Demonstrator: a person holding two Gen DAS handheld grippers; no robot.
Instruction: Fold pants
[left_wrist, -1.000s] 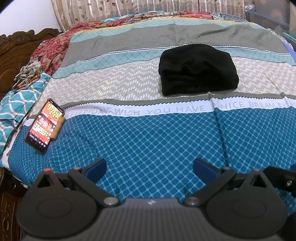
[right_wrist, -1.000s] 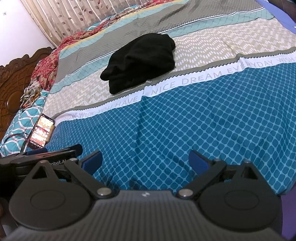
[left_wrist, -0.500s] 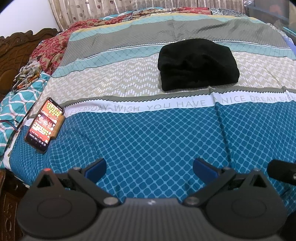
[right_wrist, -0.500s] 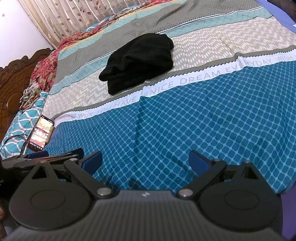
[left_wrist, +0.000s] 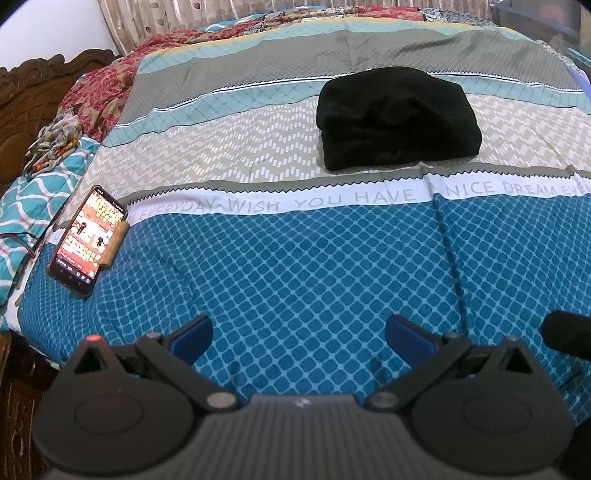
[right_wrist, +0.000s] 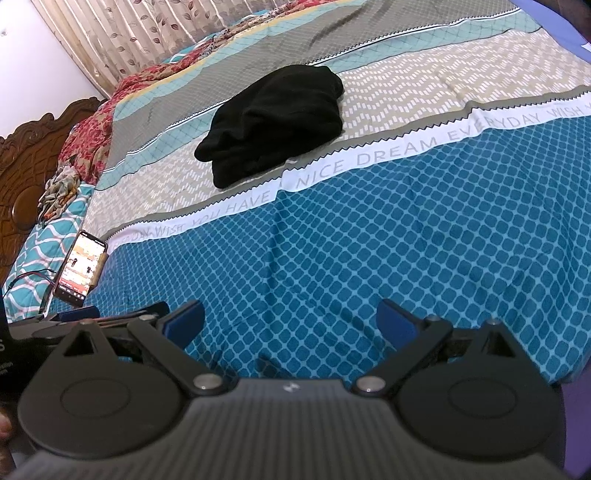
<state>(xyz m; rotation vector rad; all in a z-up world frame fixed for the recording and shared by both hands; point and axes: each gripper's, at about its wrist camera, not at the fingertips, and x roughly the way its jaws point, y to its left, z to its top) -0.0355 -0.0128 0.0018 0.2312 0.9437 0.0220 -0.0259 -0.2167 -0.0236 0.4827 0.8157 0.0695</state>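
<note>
While both tools hang over the blue-checked part of the bedspread (left_wrist: 295, 266), the left gripper (left_wrist: 299, 334) and right gripper (right_wrist: 291, 319) have jaws spread wide, holding nothing. Beyond the bedspread's lettered white band, the black pants (left_wrist: 399, 118) lie folded in a bundle. A lit phone (left_wrist: 88, 236) rests at the band's left end.

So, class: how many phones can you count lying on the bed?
1. The phone, screen lit, lies near the bed's left edge on the blue bedsheet, well left of the folded black pants. None other shows; bedding could hide more.
</note>
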